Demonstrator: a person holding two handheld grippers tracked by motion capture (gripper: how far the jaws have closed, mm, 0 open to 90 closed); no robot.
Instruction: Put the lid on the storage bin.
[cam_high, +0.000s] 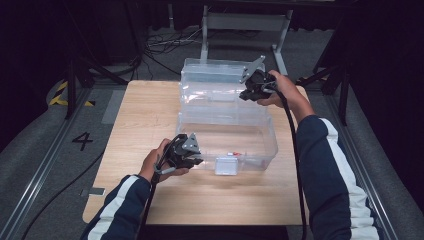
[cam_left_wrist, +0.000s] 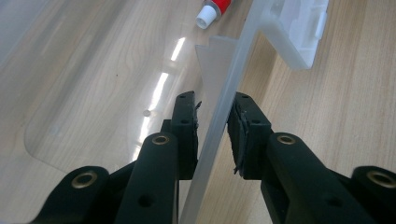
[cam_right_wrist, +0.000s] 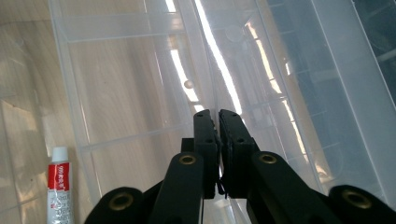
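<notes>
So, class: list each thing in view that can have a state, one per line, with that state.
clear plastic box: open, lid raised
lid: upright, its edge pinched
tube: capped, lying in the box
left gripper: fingers astride the box's front wall
right gripper: shut on the lid

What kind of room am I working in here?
Probably a lab or recording studio, not a home: black curtains surround a lone wooden table, metal floor rails run past a painted number, and loose cables lie behind.
</notes>
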